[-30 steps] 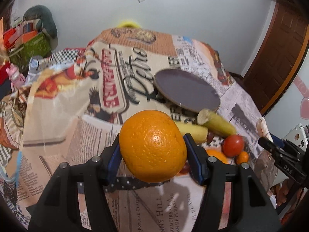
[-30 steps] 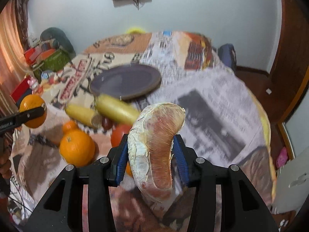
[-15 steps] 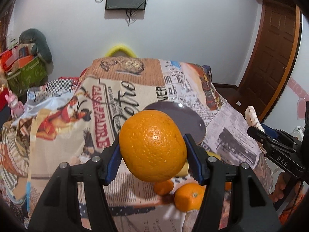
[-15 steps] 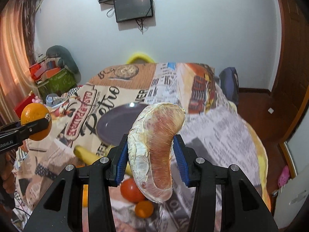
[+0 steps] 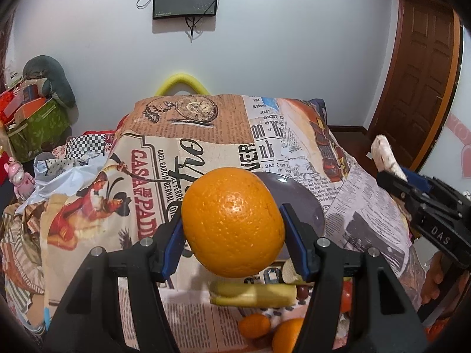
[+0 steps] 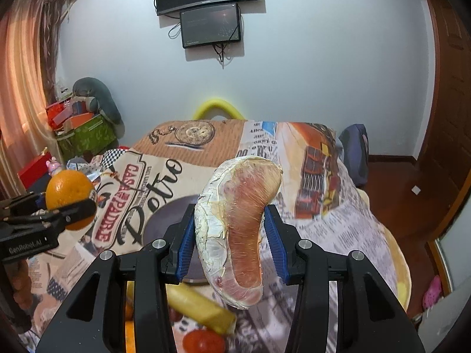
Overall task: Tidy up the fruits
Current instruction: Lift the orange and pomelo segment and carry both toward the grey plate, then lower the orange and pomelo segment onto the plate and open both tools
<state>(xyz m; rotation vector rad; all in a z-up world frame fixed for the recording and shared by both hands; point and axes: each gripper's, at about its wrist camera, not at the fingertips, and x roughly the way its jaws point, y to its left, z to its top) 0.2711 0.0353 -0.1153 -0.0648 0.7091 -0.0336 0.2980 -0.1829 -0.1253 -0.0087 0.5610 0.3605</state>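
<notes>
Both grippers have risen, table sinking lower in frame. Left gripper clenches the orange, centre frame; right gripper clamps the wrapped pomelo wedge. Carry step, I'd say: next, lower both onto the purple plate.

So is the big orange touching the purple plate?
Apart. In the right wrist view the orange hangs clamped in the left gripper, off to the left of the plate, with printed tablecloth showing between them.
</notes>
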